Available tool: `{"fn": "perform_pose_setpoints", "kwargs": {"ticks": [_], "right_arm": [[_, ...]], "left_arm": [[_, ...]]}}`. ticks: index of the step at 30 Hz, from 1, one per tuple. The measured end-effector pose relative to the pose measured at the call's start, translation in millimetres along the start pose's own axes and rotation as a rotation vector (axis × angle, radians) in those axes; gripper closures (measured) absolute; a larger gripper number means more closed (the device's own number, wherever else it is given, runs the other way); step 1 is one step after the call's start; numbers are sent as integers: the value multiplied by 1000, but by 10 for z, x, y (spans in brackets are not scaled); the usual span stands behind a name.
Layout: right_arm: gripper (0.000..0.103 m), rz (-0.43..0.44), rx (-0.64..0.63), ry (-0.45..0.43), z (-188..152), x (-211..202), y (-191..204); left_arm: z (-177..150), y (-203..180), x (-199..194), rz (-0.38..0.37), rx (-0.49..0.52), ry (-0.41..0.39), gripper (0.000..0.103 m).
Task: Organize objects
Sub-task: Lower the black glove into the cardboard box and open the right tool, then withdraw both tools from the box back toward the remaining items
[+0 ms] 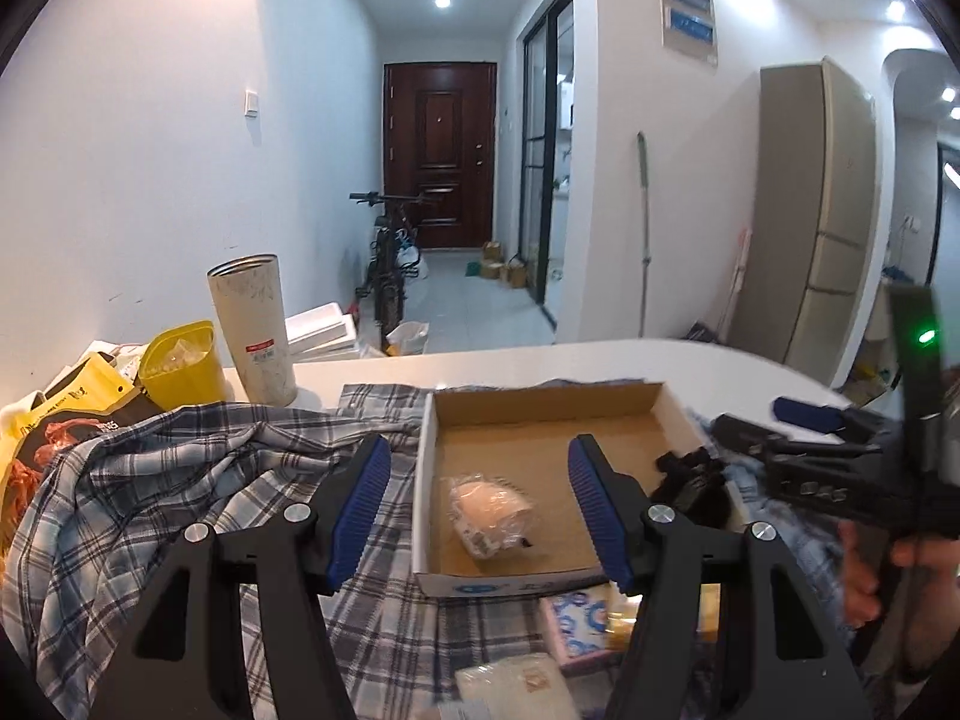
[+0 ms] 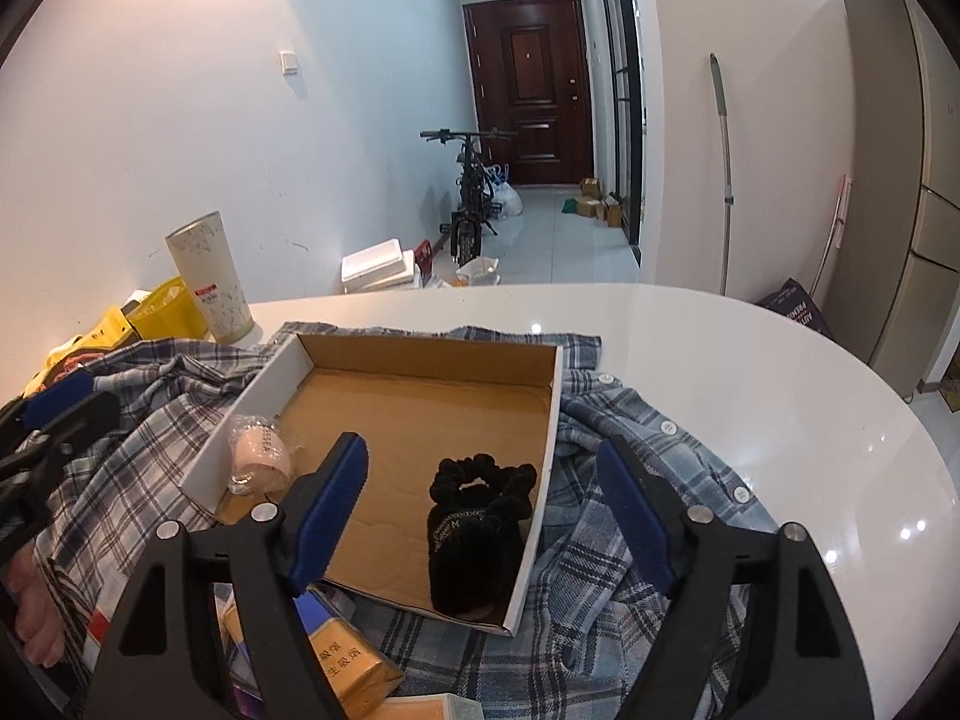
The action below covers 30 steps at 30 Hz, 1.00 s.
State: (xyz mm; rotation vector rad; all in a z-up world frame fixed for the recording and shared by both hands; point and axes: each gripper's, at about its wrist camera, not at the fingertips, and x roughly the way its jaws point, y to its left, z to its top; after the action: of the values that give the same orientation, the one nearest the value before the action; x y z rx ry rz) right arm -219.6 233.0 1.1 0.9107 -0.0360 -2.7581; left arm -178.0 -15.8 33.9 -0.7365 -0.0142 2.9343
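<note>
1. Two views checked; left wrist first. White rounded table carries a plaid shirt, with a shallow cardboard box on it holding a wrapped roll. Left gripper gapes wide, empty, above the box. Hallway beyond: dark door, bicycle.

2. Right wrist. Black scrunchie pouch lies in the box's near right corner. Right gripper is spread wide, empty. Cylindrical tumbler stands at the table's far left.

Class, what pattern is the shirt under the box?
Blue-grey plaid shirt, clearest in the right wrist view.

A shallow cardboard box holds a black velvet pouch and a plastic-wrapped roll.
</note>
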Motion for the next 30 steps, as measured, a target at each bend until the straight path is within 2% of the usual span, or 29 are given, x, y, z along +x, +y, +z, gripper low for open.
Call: {"fn": "perform_pose_setpoints", "kwargs": {"ticks": [3,6,8,11,16,19,24,28,30], "right_arm": [[25,2,-9,-18,13,-60,9],[25,22,-15,-34,40,-121,45],[25,4,-32,-53,76,-212,86],[25,14,-35,-110,131,-496,110],[25,30,-52,-211,130,-1084,184],[19,37,-75,-252,33,-1350,237],[19,-11,-154,-298,-178,-1633,369],[18,-31,-207,-293,-364,-1690,448],[14,-33,-231,-274,-451,-1667,443]], "left_arm": [[64,-2,-140,-14,-11,-2,38],[126,-39,-289,26,-1,-14,36],[141,-77,-416,44,10,-22,36],[73,-145,-623,72,34,-24,35],[-174,-194,-813,83,36,27,35],[-328,-211,-838,90,33,58,35],[-589,-194,-771,100,20,110,35],[-780,-161,-654,73,-3,159,35],[-848,-158,-585,70,-1,186,35]]}}
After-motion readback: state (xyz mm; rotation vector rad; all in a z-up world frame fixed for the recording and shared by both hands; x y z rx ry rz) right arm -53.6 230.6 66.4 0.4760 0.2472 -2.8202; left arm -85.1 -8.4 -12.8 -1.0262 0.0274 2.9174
